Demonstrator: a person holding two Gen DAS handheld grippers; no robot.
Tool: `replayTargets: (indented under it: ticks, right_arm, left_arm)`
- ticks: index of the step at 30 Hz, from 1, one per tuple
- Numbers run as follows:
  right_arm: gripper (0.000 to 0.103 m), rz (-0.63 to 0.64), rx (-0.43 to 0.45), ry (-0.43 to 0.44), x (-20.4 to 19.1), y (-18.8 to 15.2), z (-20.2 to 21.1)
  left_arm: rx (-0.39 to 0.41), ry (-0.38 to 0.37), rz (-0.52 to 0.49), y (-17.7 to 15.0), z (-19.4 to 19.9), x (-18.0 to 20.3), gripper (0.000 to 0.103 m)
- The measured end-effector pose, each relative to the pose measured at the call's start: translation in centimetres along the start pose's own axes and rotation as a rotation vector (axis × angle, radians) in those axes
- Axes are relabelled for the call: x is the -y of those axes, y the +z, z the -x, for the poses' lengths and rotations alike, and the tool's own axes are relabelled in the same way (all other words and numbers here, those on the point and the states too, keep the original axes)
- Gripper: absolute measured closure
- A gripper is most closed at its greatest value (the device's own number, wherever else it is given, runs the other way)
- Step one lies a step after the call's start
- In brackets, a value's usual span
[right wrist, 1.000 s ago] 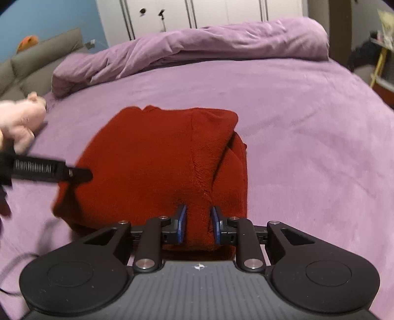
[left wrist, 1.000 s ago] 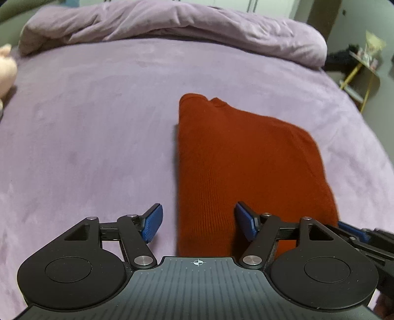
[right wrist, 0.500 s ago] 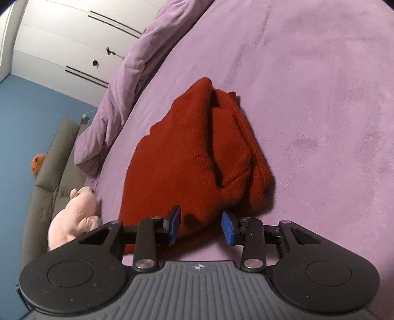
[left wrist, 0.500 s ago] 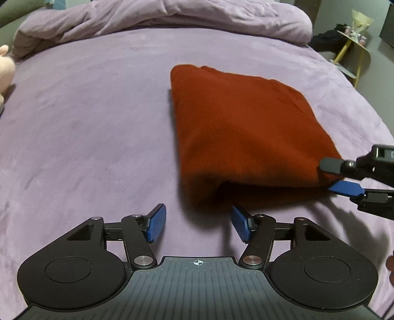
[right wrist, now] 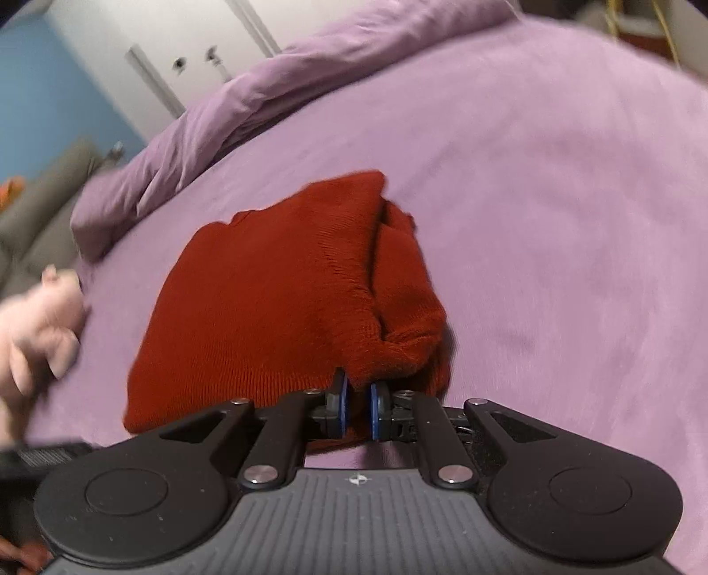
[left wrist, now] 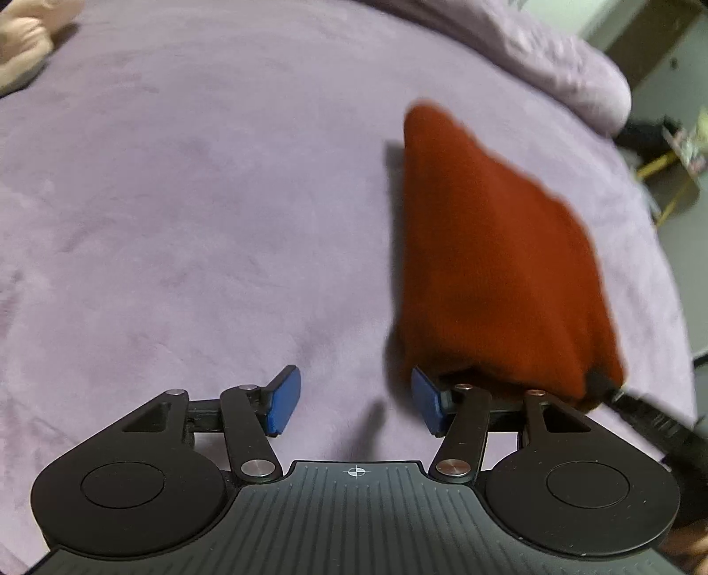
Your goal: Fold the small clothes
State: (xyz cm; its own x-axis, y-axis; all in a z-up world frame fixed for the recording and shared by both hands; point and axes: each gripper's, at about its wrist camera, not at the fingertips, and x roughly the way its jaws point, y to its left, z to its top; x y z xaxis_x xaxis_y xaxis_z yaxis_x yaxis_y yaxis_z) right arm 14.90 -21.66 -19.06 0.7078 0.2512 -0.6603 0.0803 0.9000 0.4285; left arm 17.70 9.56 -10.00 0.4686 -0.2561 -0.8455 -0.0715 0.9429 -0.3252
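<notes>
On my left wrist view the pink plush toy (left wrist: 22, 42) peeks in at the top corner, and the left gripper (left wrist: 352, 400) hangs with its blue pads spread wide over bare purple bedspread (left wrist: 177, 199), gripping nothing. Just right of it lies the red sweater (left wrist: 491, 247), folded into a thick rust-red bundle on the bed, its near edge touching my right pad; a dark bar of the other gripper meets its near right corner. Only this view shows the yellow-legged stand (left wrist: 677, 185) at the far right. Over to my right wrist view: plush toy left again, plus a blue wall (right wrist: 48, 88) and white wardrobe doors (right wrist: 212, 48) the other camera misses. Here the right gripper (right wrist: 358, 409) is pinched narrow onto the sweater's near edge, knit ribbing and stacked folds clear. Printed writing on the black bar at lower left is too blurred to read.
</notes>
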Motion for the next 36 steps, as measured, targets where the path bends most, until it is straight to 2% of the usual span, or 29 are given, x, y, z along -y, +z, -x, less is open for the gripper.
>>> replayTargets:
  ticks: [2,5,8,11,15,18,22,29,36]
  right_arm:
    - [0.090,0.006,-0.018,-0.008,-0.3,0.1,0.1]
    - [0.085,0.028,-0.019,-0.030,-1.5,0.4,1.5]
    - [0.085,0.094,0.050,-0.032,-2.5,0.5,4.3]
    - [0.085,0.180,0.107,-0.027,-3.8,1.1,5.3]
    - [0.085,0.294,0.081,0.004,-6.1,1.3,2.9]
    - [0.085,0.329,0.032,0.030,-7.5,1.2,0.3]
    - [0.086,0.374,-0.011,-0.001,-8.1,0.4,-1.7]
    - [0.090,0.435,-0.045,-0.032,-7.8,0.2,-2.7]
    - [0.091,0.439,0.005,-0.010,-7.1,-0.4,-2.7]
  left_arm:
    - [0.047,-0.017,-0.002,0.7,1.4,0.4,0.041]
    - [0.091,-0.012,-0.078,1.4,1.7,2.6,0.040]
    - [0.105,-0.011,-0.112,1.8,1.0,4.2,0.040]
    - [0.105,-0.001,-0.127,2.3,-0.4,5.3,0.038]
    - [0.083,0.021,-0.166,2.2,-1.7,5.7,0.037]
    - [0.070,0.062,-0.191,2.1,-2.6,6.1,0.032]
    - [0.084,0.101,-0.252,1.6,-3.3,6.9,0.029]
    - [0.112,0.099,-0.311,0.5,-4.5,7.9,0.029]
    - [0.134,0.100,-0.318,0.1,-4.7,7.7,0.023]
